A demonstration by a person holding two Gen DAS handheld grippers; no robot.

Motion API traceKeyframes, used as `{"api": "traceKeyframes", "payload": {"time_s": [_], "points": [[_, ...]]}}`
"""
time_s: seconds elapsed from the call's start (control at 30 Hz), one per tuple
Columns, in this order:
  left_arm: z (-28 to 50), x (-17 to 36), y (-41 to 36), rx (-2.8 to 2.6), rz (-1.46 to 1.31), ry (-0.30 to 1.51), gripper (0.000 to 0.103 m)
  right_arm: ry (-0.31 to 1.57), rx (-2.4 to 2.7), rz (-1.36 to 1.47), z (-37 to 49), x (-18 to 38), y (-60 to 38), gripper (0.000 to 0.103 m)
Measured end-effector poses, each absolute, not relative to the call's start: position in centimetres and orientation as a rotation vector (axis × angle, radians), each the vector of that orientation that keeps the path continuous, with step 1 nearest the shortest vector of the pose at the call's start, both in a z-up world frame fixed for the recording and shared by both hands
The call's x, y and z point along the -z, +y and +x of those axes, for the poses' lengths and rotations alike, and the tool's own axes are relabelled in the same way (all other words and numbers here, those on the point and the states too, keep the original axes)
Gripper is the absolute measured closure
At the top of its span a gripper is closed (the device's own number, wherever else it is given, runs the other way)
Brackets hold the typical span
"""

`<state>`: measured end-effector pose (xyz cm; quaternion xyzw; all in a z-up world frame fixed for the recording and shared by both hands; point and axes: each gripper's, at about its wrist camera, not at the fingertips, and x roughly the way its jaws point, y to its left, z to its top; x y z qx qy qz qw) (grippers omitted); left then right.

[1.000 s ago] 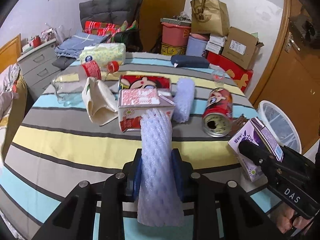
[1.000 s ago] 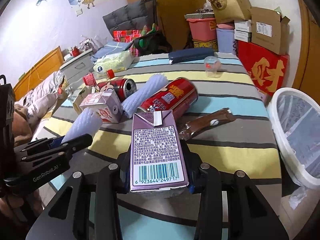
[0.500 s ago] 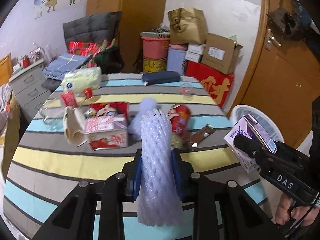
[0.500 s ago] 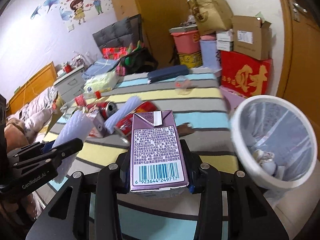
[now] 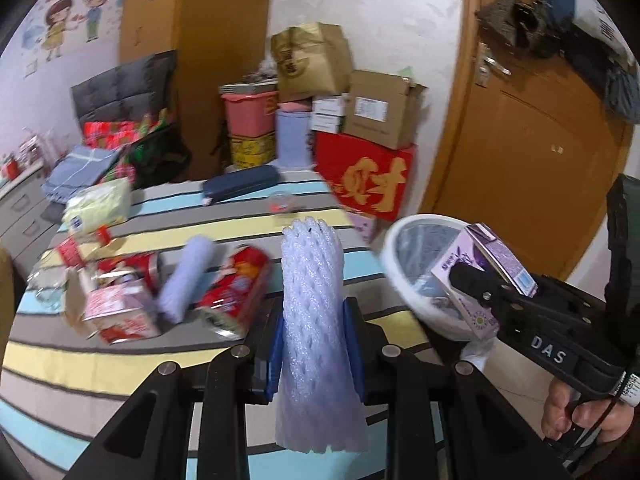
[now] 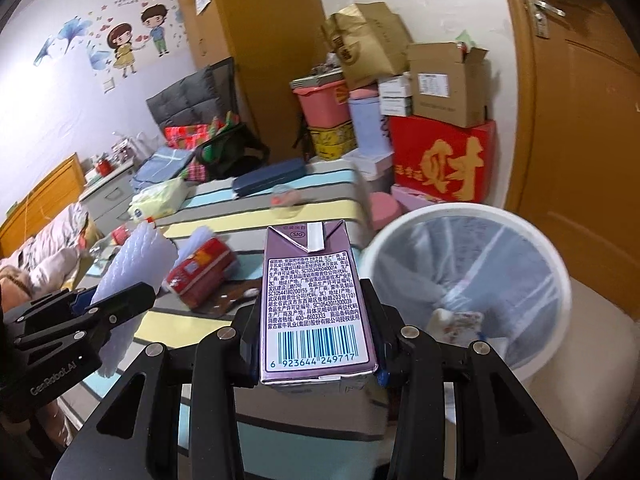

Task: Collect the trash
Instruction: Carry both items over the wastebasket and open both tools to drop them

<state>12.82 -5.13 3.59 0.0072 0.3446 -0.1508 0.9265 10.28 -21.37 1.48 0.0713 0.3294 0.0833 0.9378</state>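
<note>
The striped table [image 5: 120, 364] fills the left of the room, its near edge cut off behind the gripper frames. Beside its right end stands the white bin [image 6: 532, 240], lined with a pale bag; only part of its rim shows from the left wrist view, and the scraps at the bottom are too crumpled to name. The left gripper [image 5: 314, 344] is clamped on a white foam net sleeve [image 5: 314, 320], which stands upright between the blue pads and hides the table behind it. The right gripper [image 6: 318, 336] is clamped on a purple drink carton [image 6: 316, 300], barcode side facing the camera, held over the table's corner just beside the bin. On the table lie a second foam sleeve [image 5: 182, 276], two red cans [image 5: 236, 292] and a red-and-white carton [image 5: 120, 314], all smeared by blur. A small clear cup [image 5: 282, 202] farther back is hard to make out.
</note>
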Motion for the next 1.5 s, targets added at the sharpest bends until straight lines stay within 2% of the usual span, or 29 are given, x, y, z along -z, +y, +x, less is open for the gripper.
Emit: {"api": "traceKeyframes", "payload": {"time_s": [0.6,1.17,1.27,1.33,1.43,1.5], "points": [[15.7,-1.8,-18.0,0.525,0.090,0.755,0.075,0.724,-0.002,0.184,11.2,-0.1,-30.3,0.062],[19.3,2.1,-22.0,0.519,0.118,0.858,0.075,0.847,0.037,0.142,14.0,3.3,-32.9,0.062],[19.5,2.2,-22.2,0.524,0.127,0.861,0.070,0.861,0.036,0.141,14.3,3.6,-33.2,0.061],[19.5,2.2,-22.1,0.520,0.119,0.861,0.057,0.871,0.038,0.142,14.4,3.8,-33.3,0.061],[19.7,2.2,-21.8,0.509,0.109,0.861,0.051,0.865,0.046,0.144,14.4,3.9,-33.4,0.060],[19.8,2.1,-21.5,0.484,0.115,0.854,0.051,0.862,0.060,0.143,14.3,3.9,-33.5,0.045]]}}
